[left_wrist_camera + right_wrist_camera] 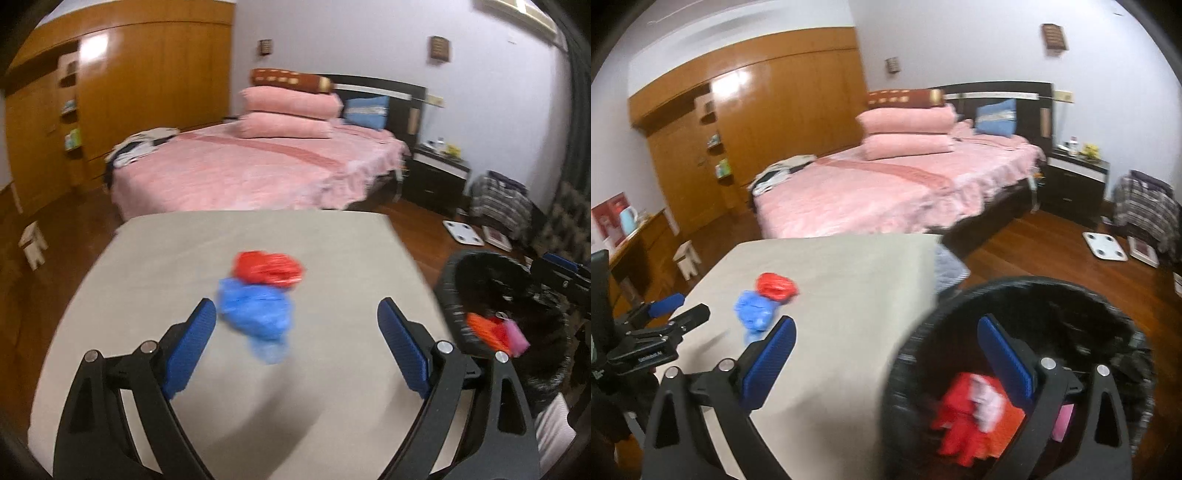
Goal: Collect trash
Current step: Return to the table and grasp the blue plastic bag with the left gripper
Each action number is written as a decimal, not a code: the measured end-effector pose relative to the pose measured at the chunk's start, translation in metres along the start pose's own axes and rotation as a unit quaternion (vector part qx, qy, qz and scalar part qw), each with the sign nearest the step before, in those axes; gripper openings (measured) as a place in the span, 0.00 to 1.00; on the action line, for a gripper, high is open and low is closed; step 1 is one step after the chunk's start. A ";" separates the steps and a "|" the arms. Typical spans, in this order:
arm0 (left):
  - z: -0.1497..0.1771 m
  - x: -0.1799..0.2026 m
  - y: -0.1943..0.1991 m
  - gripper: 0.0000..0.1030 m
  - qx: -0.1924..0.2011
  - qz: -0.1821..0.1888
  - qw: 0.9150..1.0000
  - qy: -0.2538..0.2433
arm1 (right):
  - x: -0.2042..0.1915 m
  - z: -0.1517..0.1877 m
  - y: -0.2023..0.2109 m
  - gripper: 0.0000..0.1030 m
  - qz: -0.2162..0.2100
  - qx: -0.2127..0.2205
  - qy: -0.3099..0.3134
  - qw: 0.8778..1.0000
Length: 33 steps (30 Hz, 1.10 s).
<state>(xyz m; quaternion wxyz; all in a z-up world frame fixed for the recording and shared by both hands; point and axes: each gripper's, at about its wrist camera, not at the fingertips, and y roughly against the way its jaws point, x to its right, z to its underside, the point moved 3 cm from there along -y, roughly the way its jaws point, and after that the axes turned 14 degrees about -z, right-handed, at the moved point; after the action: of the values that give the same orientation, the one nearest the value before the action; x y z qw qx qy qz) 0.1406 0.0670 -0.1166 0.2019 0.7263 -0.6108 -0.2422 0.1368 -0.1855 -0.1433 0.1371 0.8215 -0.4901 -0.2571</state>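
Left hand-held gripper (297, 317): I see it spread, empty. Blue bag (255, 315) and red bag (269, 268): touching, mid-worktop (166, 258); likely light, soft, slippery; I would pinch a raised fold. Right hand-held gripper (886, 334): spread, empty, above the bin (960, 295).

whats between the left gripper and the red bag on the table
The crumpled blue bag lies between the open left gripper and the red bag, touching the red one; it shows in the left wrist view.
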 end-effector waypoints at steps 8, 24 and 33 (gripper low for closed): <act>0.008 -0.051 -0.031 0.84 -0.027 -0.034 0.999 0.024 | -0.053 0.006 -0.079 0.94 -0.037 -0.028 0.027 0.999; 0.015 -0.009 -0.134 0.84 -0.099 0.000 0.995 0.008 | -0.022 0.008 -0.139 0.94 -0.007 -0.068 0.022 0.997; 0.016 -0.004 -0.160 0.61 -0.132 -0.005 0.991 0.002 | -0.021 0.009 -0.151 0.94 -0.013 -0.081 0.023 0.996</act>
<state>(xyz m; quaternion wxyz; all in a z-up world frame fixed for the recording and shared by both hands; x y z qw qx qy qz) 0.2566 0.0981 -0.2233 0.2954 0.6969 -0.5696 -0.3204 0.2349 -0.0941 -0.2171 0.2110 0.8198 -0.4537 -0.2786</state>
